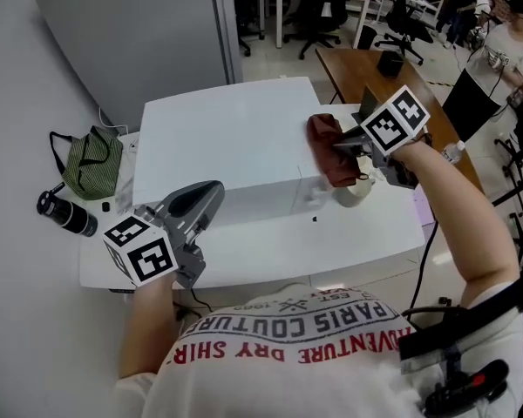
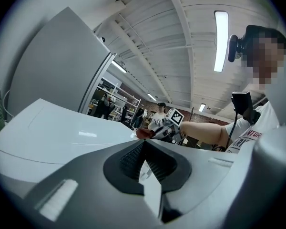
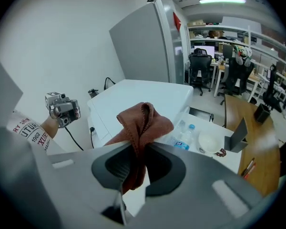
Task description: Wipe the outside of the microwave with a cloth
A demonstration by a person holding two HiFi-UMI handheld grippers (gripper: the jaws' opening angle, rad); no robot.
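The white microwave point(image 1: 235, 138) stands on a white table point(image 1: 366, 233). My right gripper point(image 1: 338, 146) is shut on a reddish-brown cloth point(image 1: 333, 171), held at the right end of the microwave's top, where the cloth hangs over the side. In the right gripper view the cloth point(image 3: 143, 120) bunches up out of the gripper point(image 3: 136, 149), with the microwave point(image 3: 143, 94) behind it. My left gripper point(image 1: 213, 190) hovers at the microwave's front left, jaws together and nothing in them. The left gripper view looks past that gripper point(image 2: 143, 146) over the microwave top point(image 2: 62, 132) to the cloth point(image 2: 144, 133).
A green bag point(image 1: 91, 164) and a black cylindrical object point(image 1: 65, 214) lie left of the microwave. A water bottle point(image 3: 183, 140) and a white bowl point(image 3: 209, 141) sit on the table to its right. A grey fridge point(image 1: 131, 33) stands behind, a wooden desk point(image 1: 375, 72) and a person point(image 1: 497, 59) farther right.
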